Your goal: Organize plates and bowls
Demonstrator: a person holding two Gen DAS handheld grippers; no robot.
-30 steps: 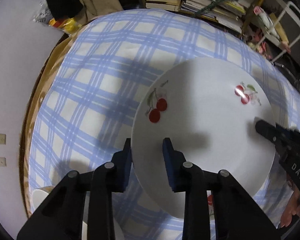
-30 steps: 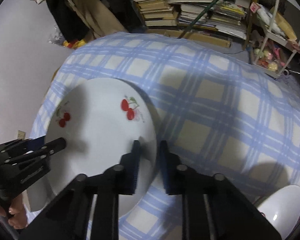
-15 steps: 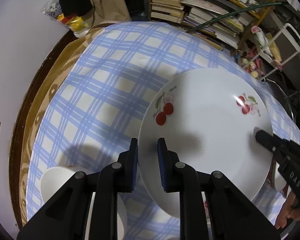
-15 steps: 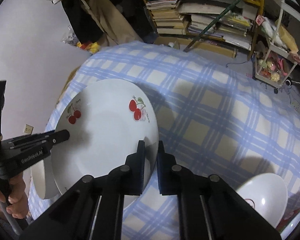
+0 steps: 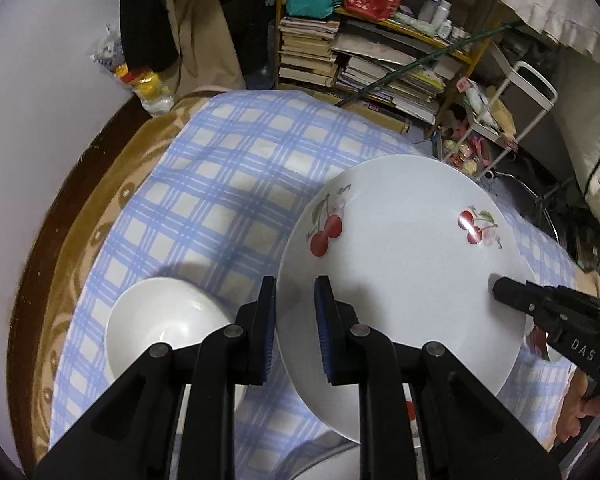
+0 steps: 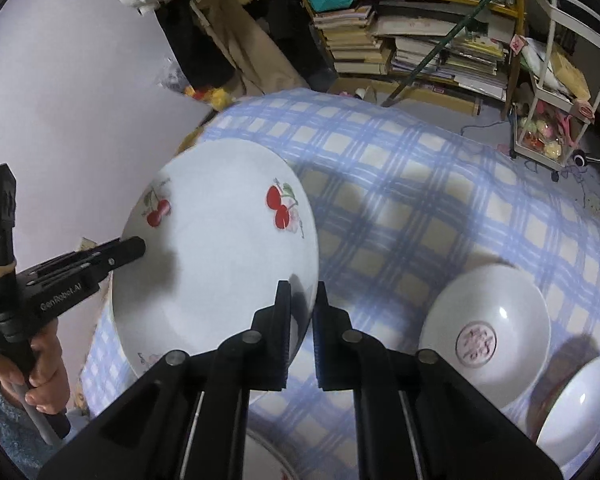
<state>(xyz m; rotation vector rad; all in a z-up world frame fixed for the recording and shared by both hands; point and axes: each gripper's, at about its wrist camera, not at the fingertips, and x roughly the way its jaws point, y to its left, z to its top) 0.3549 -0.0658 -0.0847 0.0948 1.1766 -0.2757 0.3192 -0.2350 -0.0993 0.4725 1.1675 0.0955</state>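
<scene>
A large white plate with red cherry prints (image 5: pixel 404 272) is held in the air above the blue checked tablecloth (image 5: pixel 220 184). My left gripper (image 5: pixel 296 320) is shut on its left rim. My right gripper (image 6: pixel 300 320) is shut on its right rim; the plate also shows in the right wrist view (image 6: pixel 216 248). The right gripper shows at the plate's far edge in the left wrist view (image 5: pixel 540 304), the left one in the right wrist view (image 6: pixel 80 264). A white bowl (image 5: pixel 168 320) sits on the cloth below left.
A white bowl with a pink emblem (image 6: pixel 484 332) and another white bowl (image 6: pixel 580 400) sit at the right. Part of another plate (image 6: pixel 268 460) lies below the grippers. A bookshelf with stacked books (image 5: pixel 360 60) and a white cart (image 6: pixel 560 80) stand beyond the table.
Both grippers have lifted the cherry plate higher off the table. The left gripper's fingers closed onto the rim. More bowls have come into view below.
</scene>
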